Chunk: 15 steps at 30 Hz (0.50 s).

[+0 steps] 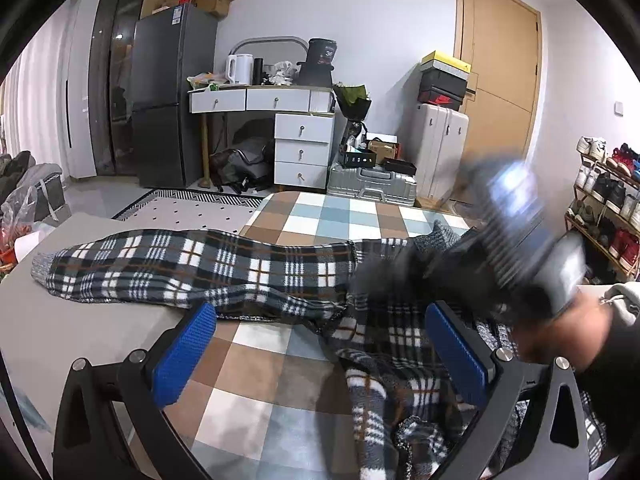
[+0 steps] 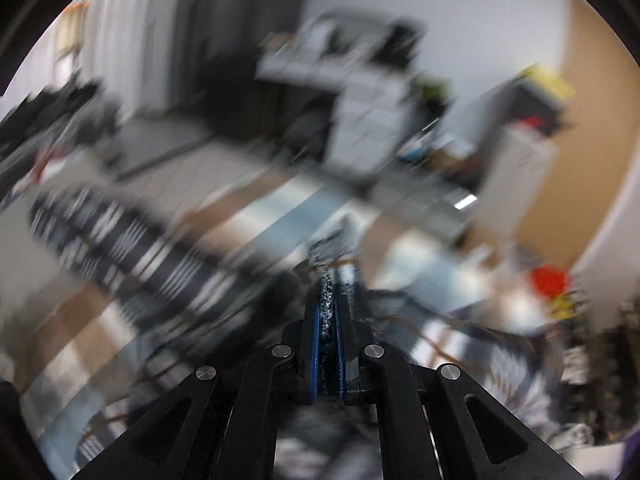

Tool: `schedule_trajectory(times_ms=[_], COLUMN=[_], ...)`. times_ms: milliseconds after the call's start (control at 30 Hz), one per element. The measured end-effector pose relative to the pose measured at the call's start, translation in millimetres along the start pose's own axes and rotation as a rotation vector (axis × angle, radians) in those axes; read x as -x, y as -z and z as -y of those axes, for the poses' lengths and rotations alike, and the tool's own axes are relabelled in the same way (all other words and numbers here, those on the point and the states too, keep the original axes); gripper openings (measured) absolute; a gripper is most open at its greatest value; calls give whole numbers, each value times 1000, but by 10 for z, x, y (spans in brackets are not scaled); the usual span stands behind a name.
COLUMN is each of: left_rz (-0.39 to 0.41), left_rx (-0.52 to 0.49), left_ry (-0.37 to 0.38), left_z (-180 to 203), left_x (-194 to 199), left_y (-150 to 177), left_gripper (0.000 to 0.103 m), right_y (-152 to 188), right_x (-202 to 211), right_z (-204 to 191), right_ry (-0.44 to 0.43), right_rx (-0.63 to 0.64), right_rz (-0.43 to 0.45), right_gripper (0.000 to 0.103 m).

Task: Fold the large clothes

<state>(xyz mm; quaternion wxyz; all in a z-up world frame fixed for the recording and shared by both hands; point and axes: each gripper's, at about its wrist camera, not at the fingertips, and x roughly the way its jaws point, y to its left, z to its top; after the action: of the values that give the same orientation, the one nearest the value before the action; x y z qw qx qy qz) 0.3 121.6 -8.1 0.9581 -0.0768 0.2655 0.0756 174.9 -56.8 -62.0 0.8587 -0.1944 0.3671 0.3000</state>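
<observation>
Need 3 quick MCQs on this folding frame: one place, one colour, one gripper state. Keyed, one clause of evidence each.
1. Where does the plaid garment lie?
A. On the checked cloth over the table
B. On the shoe rack
C. On top of the fridge

2. What colour are the left gripper pads?
A. Red
B. Blue
C. Yellow

3. How do the right gripper jaws stand?
A. Wide open over bare table
B. Open, with nothing between them
C. Shut on plaid fabric

Answers:
1. A: the garment stretches across the checked cloth in the left wrist view.
2. B: both pads show blue, standing wide apart.
3. C: in the right wrist view the pads sit nearly together with fabric pinched between them.
</observation>
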Motion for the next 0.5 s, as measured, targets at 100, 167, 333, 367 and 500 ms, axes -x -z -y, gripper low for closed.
schedule_trajectory(times_ms=[100, 167, 333, 367, 500], left_rz=[-4, -8, 9, 10, 10], left_rx=[30, 58, 113, 120, 147], left_ry=[28, 54, 65, 63, 46], left_z=[-66, -111, -267, -284, -355], left_x=[15, 25, 133, 135, 113], left_y=[-24, -50, -78, -78, -104], left_gripper=[102, 102, 102, 102, 102], right_y=[264, 359, 451, 385, 256], right_x=[-305, -292, 13, 120, 424], right_z=[-247, -236, 331, 459, 706], right_ry=[-84, -167, -397, -379, -262], right_rx=[-7, -53, -320, -354, -361], right_rz=[-99, -107, -59, -33, 38], right_gripper=[14, 25, 64, 72, 86])
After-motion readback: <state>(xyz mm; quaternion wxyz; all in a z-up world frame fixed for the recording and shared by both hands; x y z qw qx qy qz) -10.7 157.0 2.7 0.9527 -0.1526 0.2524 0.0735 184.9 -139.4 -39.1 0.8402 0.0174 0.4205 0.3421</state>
